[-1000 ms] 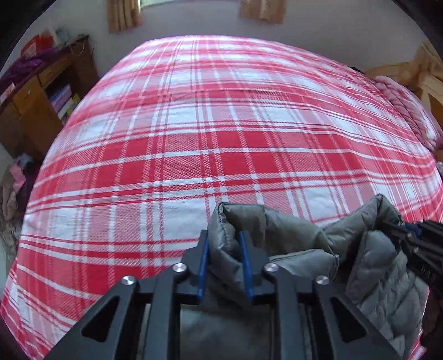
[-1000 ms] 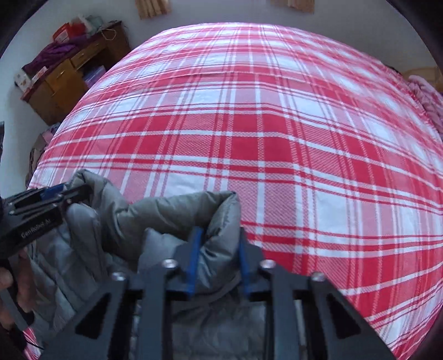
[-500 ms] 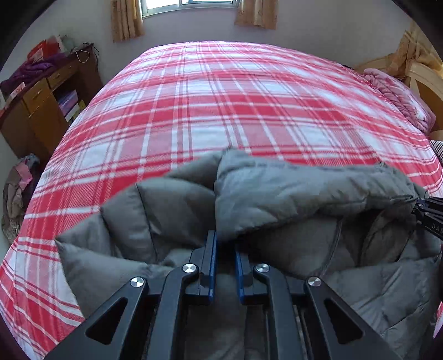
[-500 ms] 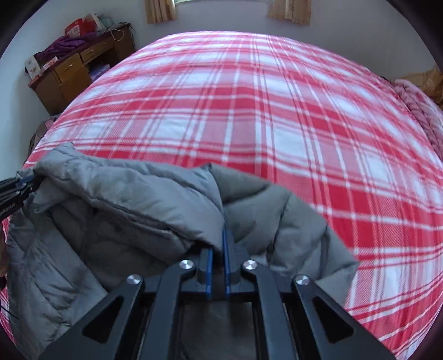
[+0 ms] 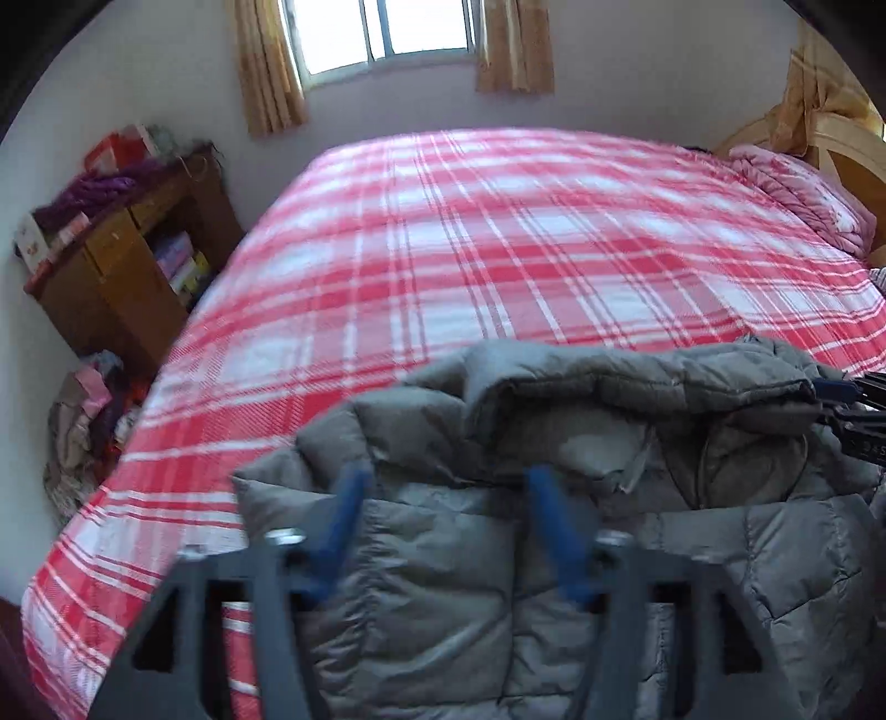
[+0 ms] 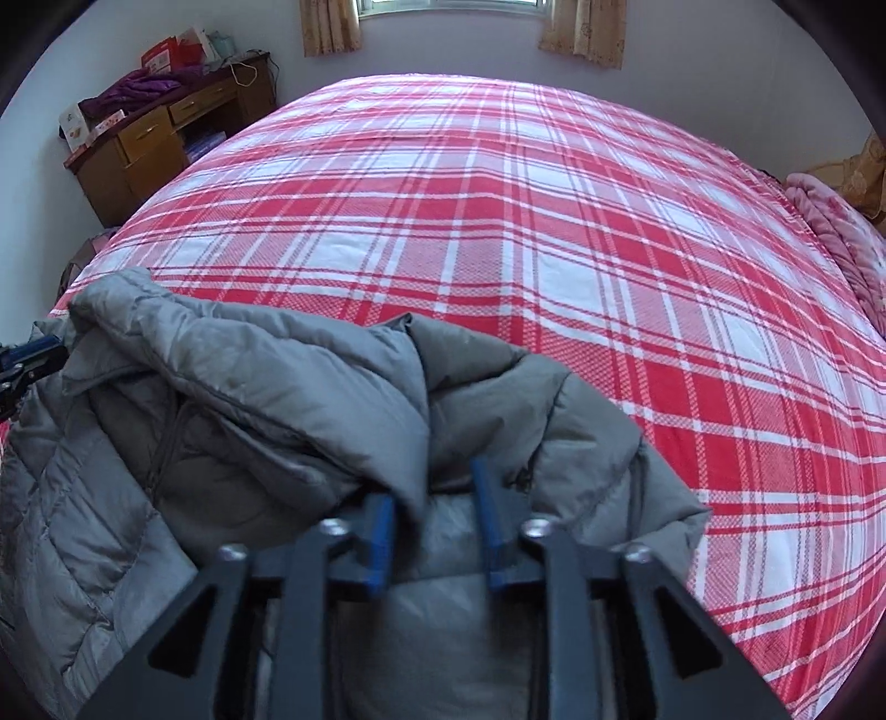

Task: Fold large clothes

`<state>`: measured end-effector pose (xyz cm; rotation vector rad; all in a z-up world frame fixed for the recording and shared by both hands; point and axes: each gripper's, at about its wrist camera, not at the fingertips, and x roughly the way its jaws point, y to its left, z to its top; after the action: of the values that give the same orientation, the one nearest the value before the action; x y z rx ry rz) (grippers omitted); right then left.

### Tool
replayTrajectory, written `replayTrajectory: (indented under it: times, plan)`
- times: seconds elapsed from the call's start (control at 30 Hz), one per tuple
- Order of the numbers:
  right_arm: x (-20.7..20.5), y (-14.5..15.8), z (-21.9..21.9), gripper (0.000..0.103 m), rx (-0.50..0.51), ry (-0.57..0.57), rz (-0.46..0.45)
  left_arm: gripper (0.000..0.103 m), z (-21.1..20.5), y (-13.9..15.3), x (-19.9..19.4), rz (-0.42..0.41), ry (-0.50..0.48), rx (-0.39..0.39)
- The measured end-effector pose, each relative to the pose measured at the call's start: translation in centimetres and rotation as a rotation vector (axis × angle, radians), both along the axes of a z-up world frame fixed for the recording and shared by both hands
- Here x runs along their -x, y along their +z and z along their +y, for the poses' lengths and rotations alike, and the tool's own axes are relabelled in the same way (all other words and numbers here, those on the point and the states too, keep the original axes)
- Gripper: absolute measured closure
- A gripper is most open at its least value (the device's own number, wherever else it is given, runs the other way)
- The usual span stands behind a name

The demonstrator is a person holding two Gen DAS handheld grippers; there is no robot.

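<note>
Both hand-held grippers have let go since half a second ago: they were pinched tight on the grey puffer jacket (image 5: 554, 498), now the left hand-held gripper (image 5: 448, 487) has its blue fingers wide apart and the right hand-held gripper (image 6: 432, 487) is parted too, a fold of fabric loose between the pads. Jacket (image 6: 249, 399) lies bunched at the near edge of the red plaid bed (image 6: 526, 232). Left view is motion-blurred, so contact with the fabric is probably nil but hard to tell. Only the left view shows the window (image 5: 387, 33) and a clothes pile on the floor (image 5: 88, 410); the right view shows the wooden desk (image 6: 149, 144) more sharply.
</note>
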<state>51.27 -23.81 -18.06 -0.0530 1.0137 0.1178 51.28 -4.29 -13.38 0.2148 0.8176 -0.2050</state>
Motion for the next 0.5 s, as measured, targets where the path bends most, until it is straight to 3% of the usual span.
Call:
replayTrajectory:
  times: [0.1, 0.23, 0.37, 0.5]
  plan:
    - [1.2, 1.0, -0.7, 0.048, -0.010, 0.016, -0.001, 0.021, 0.5, 2.3, 0.8, -0.076, 0.003, 0.005]
    - [2.8, 2.9, -1.6, 0.048, 0.013, 0.012, -0.022, 0.020, 0.5, 5.0, -0.8, -0.123, 0.037, 0.084]
    - [2.4, 5.5, -2.2, 0.048, -0.066, -0.054, -0.095, 0.020, -1.8, 4.7, -5.5, -0.080, 0.090, 0.132]
    - [-0.4, 6.7, -1.2, 0.048, -0.193, -0.111, -0.150, 0.020, -3.8, 2.0, -8.4, 0.001, 0.133, 0.162]
